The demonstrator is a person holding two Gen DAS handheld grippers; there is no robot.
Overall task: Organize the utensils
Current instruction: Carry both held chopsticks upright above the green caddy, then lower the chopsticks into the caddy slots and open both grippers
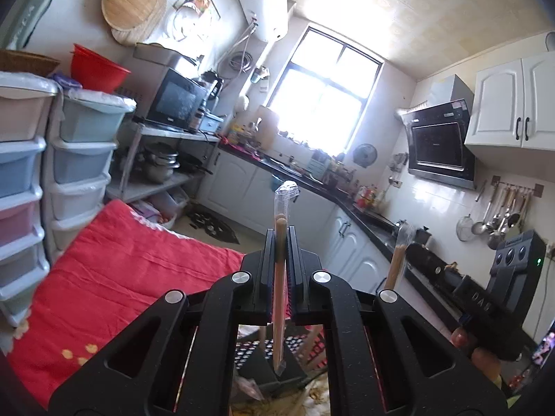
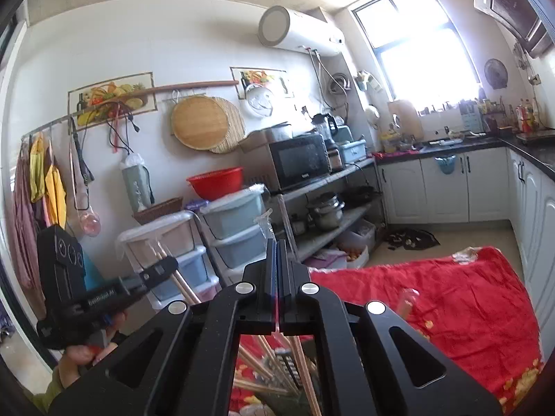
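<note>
Left wrist view shows the left gripper (image 1: 280, 242) held up in the air with its jaws pressed together on a wrapped pair of chopsticks (image 1: 279, 277). The wooden sticks stand almost straight up, and the clear plastic wrapper pokes out above the fingertips. Below the gripper sits a black utensil holder (image 1: 274, 371) with small holes, and more sticks lean in it. The step in hand looks like lifting or carrying one pair of chopsticks, either out of the holder or toward it; the pictures do not say which.

To the right in the same view, the right gripper (image 1: 402, 242) holds a second wrapped pair (image 1: 397, 263). Right wrist view shows its jaws nearly together, pinched on the thin clear wrapper (image 2: 265, 228) that sticks up between them. More chopsticks (image 2: 277, 364) lie in the holder under it.

The next move probably needs a slow, straight path, so the long sticks do not bump the ones leaning in the holder. The plastic looks slippery, so a pair could slide.

The holder rests on a red cloth (image 1: 121, 277) with yellow flowers. Around it is a kitchen: plastic drawers (image 1: 24, 180), a microwave (image 1: 177, 102), a bright window (image 1: 326, 93), white cabinets and ladles hanging on the wall (image 1: 499, 215).
</note>
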